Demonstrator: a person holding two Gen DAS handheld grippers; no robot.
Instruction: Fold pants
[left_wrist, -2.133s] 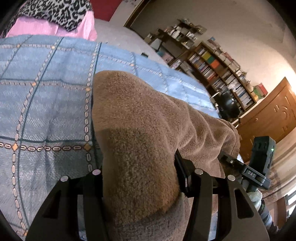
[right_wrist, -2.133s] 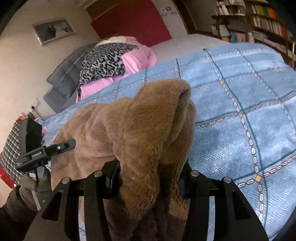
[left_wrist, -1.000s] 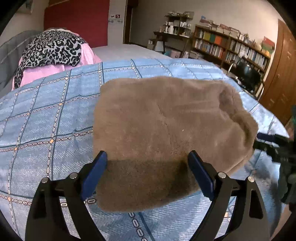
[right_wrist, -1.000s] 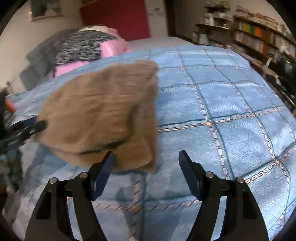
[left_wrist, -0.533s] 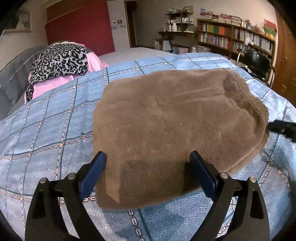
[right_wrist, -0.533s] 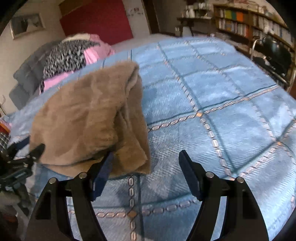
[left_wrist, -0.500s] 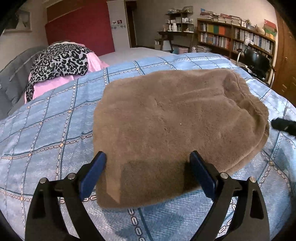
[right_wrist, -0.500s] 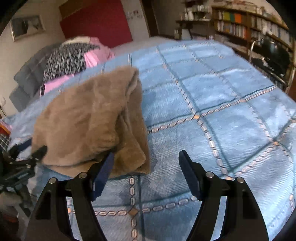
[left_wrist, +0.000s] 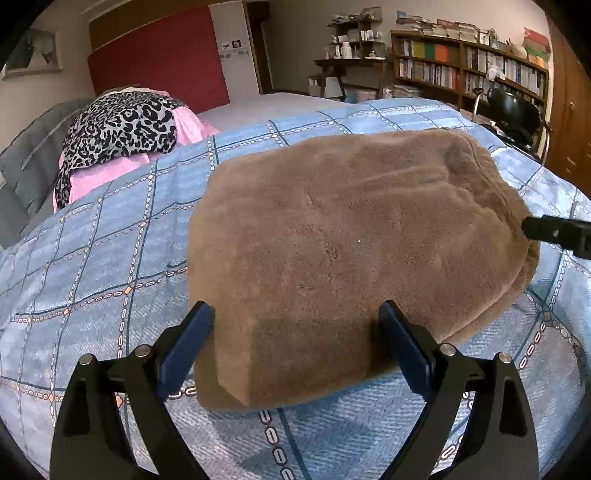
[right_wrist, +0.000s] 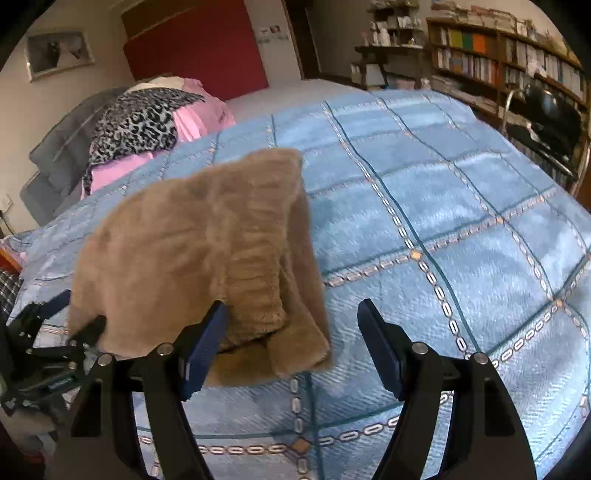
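Observation:
The brown fleece pants (left_wrist: 347, 251) lie folded into a thick rectangle on the blue plaid bedspread (left_wrist: 110, 236). My left gripper (left_wrist: 295, 343) is open, its jaws standing either side of the near edge of the pants without gripping them. My right gripper (right_wrist: 291, 339) is open and empty, just right of the pants' (right_wrist: 207, 254) near right corner. A tip of the right gripper shows at the right edge of the left wrist view (left_wrist: 557, 232). The left gripper shows at the lower left of the right wrist view (right_wrist: 48, 347).
A leopard-print cloth (left_wrist: 118, 125) lies over pink bedding (left_wrist: 96, 173) and grey pillows at the bed's head. Bookshelves (left_wrist: 469, 70) and a black chair (left_wrist: 513, 110) stand to the right of the bed. A red wall panel is behind.
Both grippers let go of the pants and opened; the pants now lie flat on the bed. Both grippers drew back; the right one has shifted right of the pants.

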